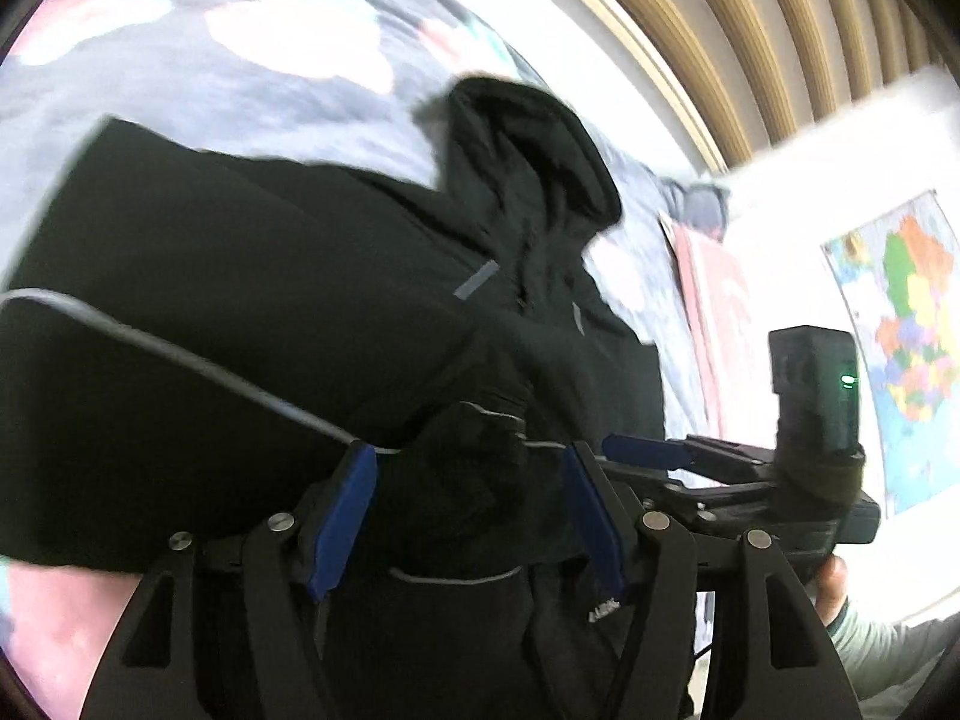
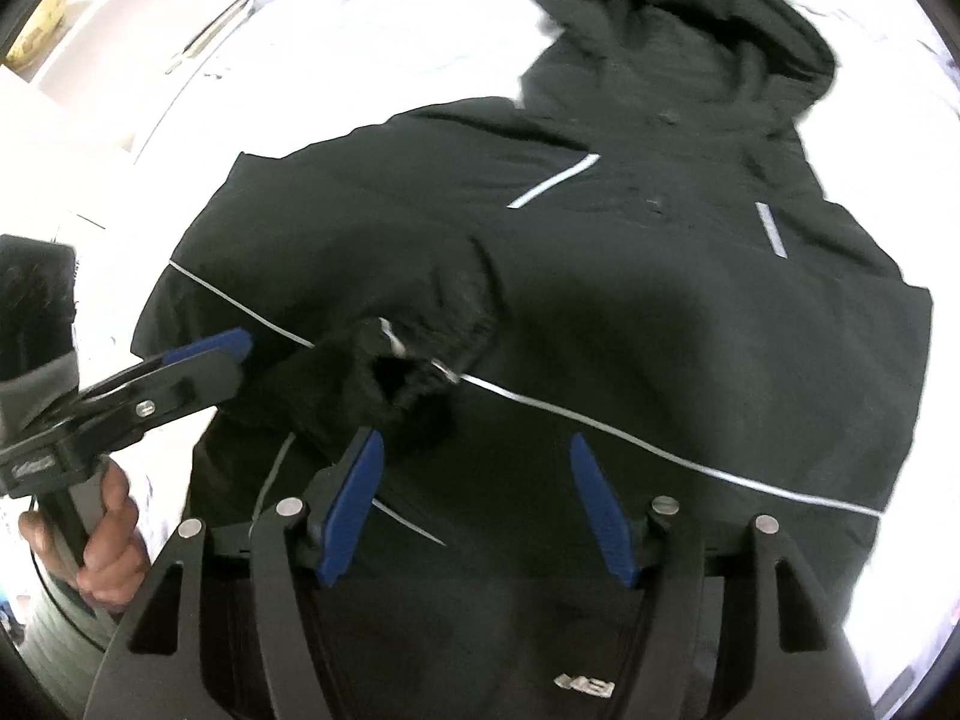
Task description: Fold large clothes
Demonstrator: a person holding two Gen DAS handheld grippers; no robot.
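A black hooded jacket (image 1: 270,300) (image 2: 660,330) lies flat on the bed with its hood (image 1: 528,138) (image 2: 690,18) at the far end. One sleeve is folded across the chest, and its cuff (image 1: 474,438) (image 2: 390,378) rests on the jacket's body. My left gripper (image 1: 474,510) (image 2: 234,351) is open, its blue pads on either side of the cuff and not pressing on it. My right gripper (image 2: 477,504) (image 1: 636,450) is open over the jacket's lower front, just right of the cuff, with only flat cloth below it.
A flowered grey blanket (image 1: 270,60) covers the bed under the jacket; it looks washed out white in the right wrist view. A colourful map (image 1: 906,330) hangs on the wall to the right. A person's hand (image 2: 108,546) holds the left gripper's handle.
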